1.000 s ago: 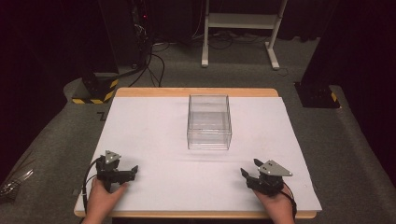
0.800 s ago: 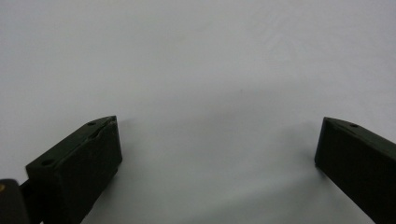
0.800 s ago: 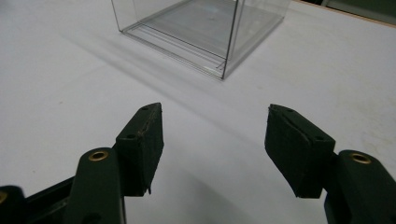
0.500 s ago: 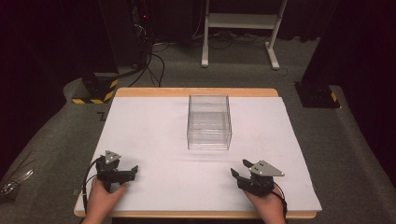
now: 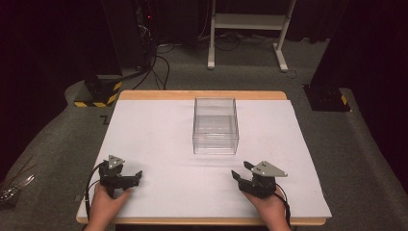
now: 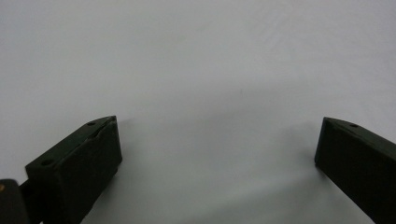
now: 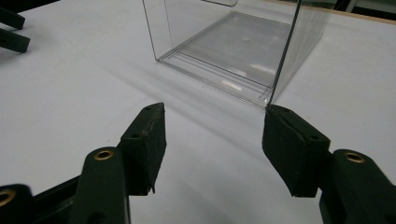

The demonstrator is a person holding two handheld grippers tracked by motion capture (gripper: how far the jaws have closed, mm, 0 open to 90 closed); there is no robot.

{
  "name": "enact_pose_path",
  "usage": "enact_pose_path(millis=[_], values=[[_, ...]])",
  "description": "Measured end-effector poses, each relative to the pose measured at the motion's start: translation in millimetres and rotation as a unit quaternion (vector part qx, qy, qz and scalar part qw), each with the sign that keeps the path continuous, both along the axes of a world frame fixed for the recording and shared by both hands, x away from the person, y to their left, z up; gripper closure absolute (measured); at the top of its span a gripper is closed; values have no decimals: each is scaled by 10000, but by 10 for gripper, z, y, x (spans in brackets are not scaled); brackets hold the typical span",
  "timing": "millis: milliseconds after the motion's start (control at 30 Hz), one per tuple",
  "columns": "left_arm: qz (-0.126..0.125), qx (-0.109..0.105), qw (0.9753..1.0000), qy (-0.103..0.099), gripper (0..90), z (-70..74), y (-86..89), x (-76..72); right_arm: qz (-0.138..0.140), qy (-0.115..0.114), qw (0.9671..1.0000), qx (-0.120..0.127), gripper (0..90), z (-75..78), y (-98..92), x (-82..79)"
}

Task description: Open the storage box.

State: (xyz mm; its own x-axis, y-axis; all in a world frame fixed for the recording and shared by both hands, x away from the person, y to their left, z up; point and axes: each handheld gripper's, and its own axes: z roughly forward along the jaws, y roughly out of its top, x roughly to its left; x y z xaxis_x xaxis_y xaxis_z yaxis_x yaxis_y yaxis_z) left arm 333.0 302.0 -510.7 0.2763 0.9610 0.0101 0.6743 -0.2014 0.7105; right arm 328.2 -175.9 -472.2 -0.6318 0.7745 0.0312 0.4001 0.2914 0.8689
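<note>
Right hand-held gripper, jaws apart and holding nothing, aims at the empty clear rectangular plastic box just ahead of it on the white worktop; left hand-held gripper, also apart, idles; approach low, straddle one wall squarely.
</note>
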Motion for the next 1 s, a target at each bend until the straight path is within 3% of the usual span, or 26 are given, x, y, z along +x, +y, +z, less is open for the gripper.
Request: enact_pose_path(millis=[267,467,1000], values=[[-2,-6,10000,4,6,0,1,1,-96,-106,9998,-153,429,48,136,137],[-2,-3,10000,1,6,0,0,0,-67,-141,9999,44,429,101,195,280],[-1,-4,10000,3,6,0,1,2,-74,-132,9998,151,420,105,414,551]])
